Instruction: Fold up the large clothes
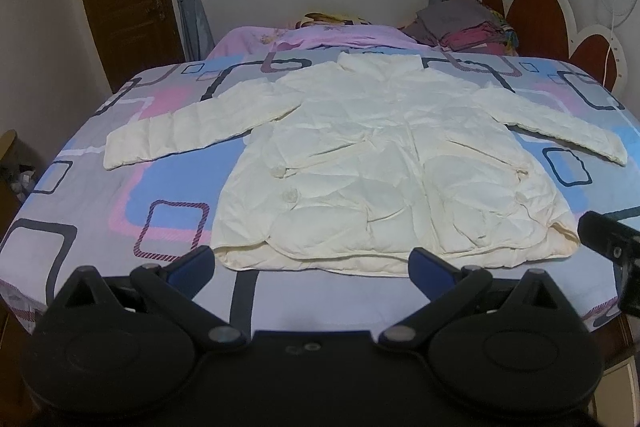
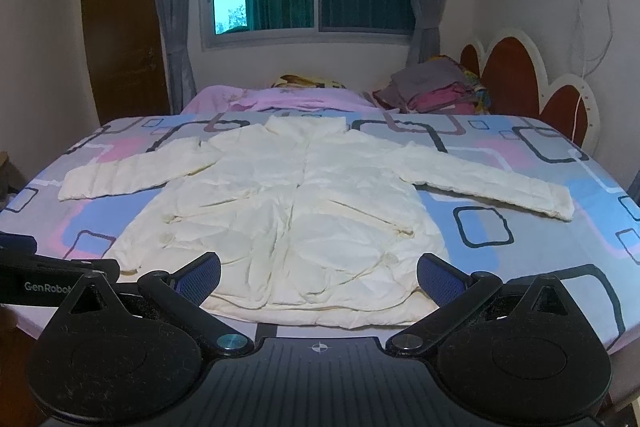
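On bed (image 1: pixel 100 211), cream jacket (image 1: pixel 380 163) flat, collar toward window, sleeves spread sideways, both tools (image 1: pixel 312 263) (image 2: pixel 319 277) apart, empty

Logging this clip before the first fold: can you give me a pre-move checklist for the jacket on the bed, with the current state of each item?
1. Cream jacket laid flat, front up: ok.
2. Both sleeves spread out to the sides: ok.
3. Left gripper open, holding nothing: ok.
4. Right gripper open, holding nothing: ok.
5. Hem near the bed's front edge, close to both grippers: ok.
6. Front closure fastened: cannot tell.
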The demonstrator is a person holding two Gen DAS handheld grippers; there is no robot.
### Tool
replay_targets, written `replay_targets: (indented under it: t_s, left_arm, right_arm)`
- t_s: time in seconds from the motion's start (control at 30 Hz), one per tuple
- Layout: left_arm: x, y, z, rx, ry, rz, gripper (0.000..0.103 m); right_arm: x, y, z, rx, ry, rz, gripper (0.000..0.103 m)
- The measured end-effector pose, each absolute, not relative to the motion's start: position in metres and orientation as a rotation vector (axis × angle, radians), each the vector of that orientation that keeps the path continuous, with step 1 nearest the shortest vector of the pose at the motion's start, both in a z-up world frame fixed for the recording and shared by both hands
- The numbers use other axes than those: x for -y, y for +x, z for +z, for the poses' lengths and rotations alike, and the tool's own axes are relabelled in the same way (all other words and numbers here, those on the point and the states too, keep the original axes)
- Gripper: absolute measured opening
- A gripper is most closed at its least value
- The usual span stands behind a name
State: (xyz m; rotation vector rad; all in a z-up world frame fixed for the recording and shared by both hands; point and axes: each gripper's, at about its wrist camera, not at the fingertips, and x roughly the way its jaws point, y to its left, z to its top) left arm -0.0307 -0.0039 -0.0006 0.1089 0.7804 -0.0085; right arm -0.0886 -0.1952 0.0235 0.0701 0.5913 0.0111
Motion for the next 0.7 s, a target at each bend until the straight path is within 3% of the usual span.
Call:
replay_targets:
  t_s: [0.7]
  left_arm:
    - [0.005,0.000,-0.002,-0.790,0.110,-0.005,0.103]
  right_arm:
    - [0.209,-0.060,0.014,-0.601,0.104,-0.026,0.103]
